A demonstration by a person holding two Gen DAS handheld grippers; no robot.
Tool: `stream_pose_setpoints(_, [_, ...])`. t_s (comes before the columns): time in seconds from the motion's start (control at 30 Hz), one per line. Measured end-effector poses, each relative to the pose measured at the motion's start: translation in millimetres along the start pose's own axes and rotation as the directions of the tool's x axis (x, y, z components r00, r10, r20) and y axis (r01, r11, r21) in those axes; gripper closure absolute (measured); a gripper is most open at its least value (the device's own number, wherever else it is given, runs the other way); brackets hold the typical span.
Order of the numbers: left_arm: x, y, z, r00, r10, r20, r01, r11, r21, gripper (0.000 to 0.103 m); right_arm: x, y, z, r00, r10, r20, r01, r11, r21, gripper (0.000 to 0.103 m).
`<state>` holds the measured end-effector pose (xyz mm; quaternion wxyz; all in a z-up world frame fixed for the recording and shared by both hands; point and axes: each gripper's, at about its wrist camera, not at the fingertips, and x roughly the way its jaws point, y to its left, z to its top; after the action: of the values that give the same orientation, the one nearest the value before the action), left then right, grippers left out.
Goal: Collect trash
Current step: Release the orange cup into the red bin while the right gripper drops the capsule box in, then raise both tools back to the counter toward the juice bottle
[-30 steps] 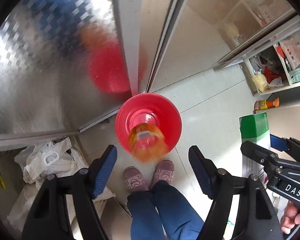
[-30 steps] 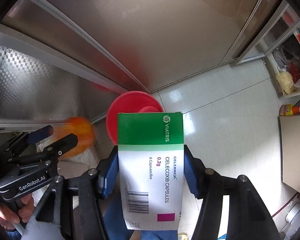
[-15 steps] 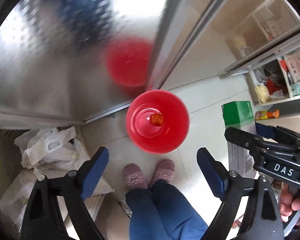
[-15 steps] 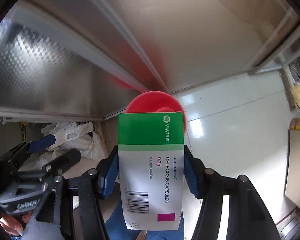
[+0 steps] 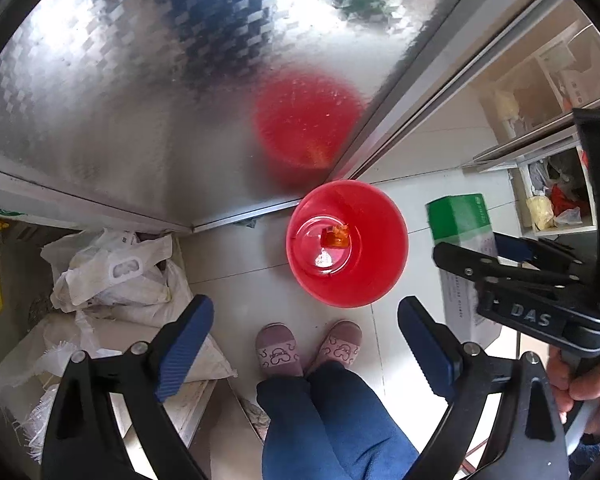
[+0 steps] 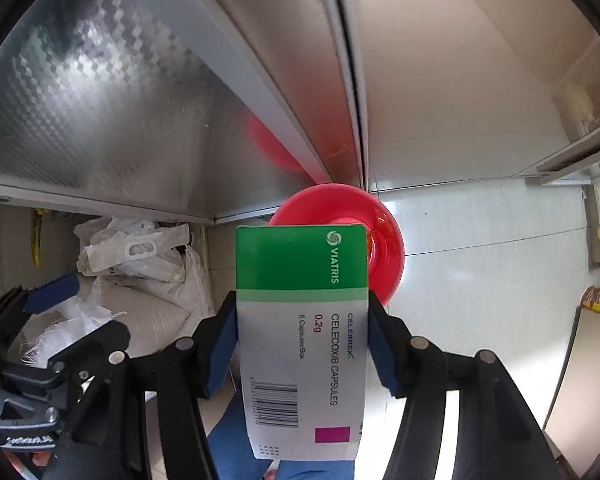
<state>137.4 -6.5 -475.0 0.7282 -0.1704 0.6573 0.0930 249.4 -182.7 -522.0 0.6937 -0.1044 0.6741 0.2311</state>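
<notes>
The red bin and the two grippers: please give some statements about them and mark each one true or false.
1. The right gripper holds a green and white medicine box. True.
2. The left gripper holds an orange wrapper. False: its jaws are open, with nothing between them.
3. The red bin is empty. False: an orange item lies at its bottom.
4. The bin stands on the floor beside a metal cabinet. True.
</notes>
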Motion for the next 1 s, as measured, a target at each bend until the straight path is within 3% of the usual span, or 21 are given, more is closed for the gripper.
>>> stream_pose_setpoints(0.27, [-3, 6, -4, 1.0, -0.004, 0.026, 0.004, 1.0, -0.012, 0.008, 6, 3, 4, 1.0, -0.016, -0.004, 0.016, 0.999, -0.029, 0.047])
stream_pose_setpoints(0.33, [-3, 5, -4, 1.0, -0.005, 0.025, 0.005, 1.0, -0.015, 0.0, 7, 3, 4, 1.0, -0.023, -0.004, 0.023, 0.999, -0.031, 0.047])
stream_pose_setpoints(0.43, [-4, 5, -4, 1.0, -0.006, 0.025, 0.007, 1.0, -0.029, 0.0, 9, 5, 5, 1.0, -0.012, -0.006, 0.012, 1.0, -0.029, 0.033])
stream_pose_setpoints(0.63, [-12, 5, -6, 0.999, 0.001, 0.036, 0.0, 1.0, -0.026, 0.0, 10, 8, 3, 1.0, -0.008, 0.003, 0.008, 0.999, -0.035, 0.025])
stream_pose_setpoints(0.73, [-19, 2, -7, 0.999, 0.015, 0.038, -0.014, 1.0, -0.009, 0.0, 4, 9, 3, 1.0, -0.011, 0.006, 0.011, 0.999, -0.035, 0.015])
stream_pose_setpoints(1.0, [-88, -1, -5, 0.994, 0.022, 0.105, -0.022, 1.0, 0.006, 0.0, -56, 17, -9, 0.998, -0.042, 0.042, 0.043, 0.998, -0.042, 0.001])
